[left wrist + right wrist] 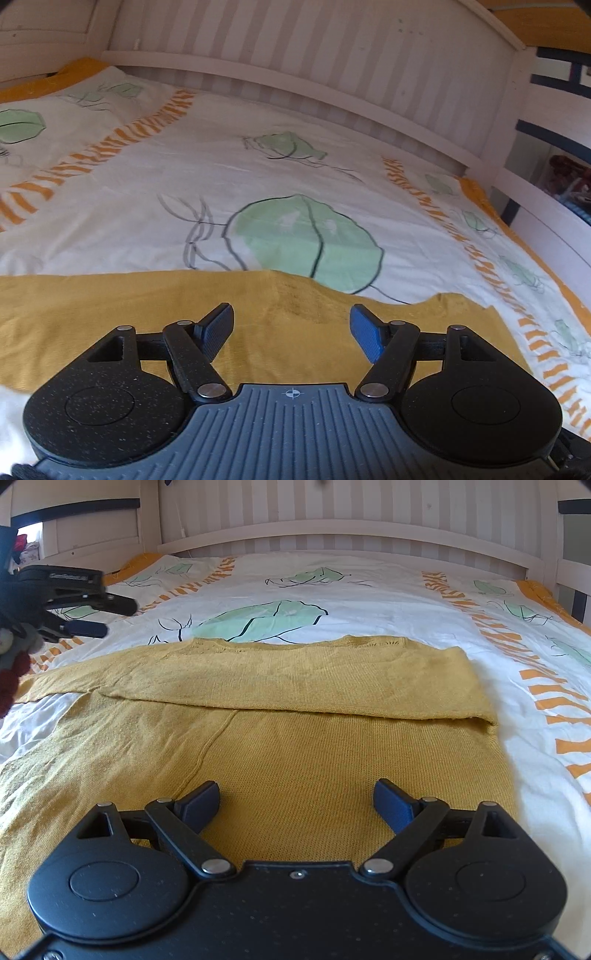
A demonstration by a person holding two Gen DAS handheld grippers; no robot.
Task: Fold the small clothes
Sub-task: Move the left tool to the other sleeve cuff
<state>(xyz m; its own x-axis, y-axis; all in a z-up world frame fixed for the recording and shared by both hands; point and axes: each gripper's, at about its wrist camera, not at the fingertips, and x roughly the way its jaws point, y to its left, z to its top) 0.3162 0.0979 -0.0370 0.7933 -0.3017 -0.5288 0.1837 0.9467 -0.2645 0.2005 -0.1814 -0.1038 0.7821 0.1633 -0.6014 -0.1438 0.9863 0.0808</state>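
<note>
A mustard-yellow knit sweater (295,709) lies flat on the bed, with one sleeve folded across its upper part. My right gripper (295,797) is open and empty, hovering low over the sweater's lower body. My left gripper (291,325) is open and empty above the sweater's upper edge (147,306). The left gripper also shows in the right wrist view (107,618) at the far left, above the bed beside the sweater's outstretched sleeve (55,683).
The bed cover (184,177) is white with green leaf prints and orange striped bands. A white slatted headboard (332,531) runs along the far side. A white bed rail (546,221) stands at the right. Red and grey items (11,664) hang at the left edge.
</note>
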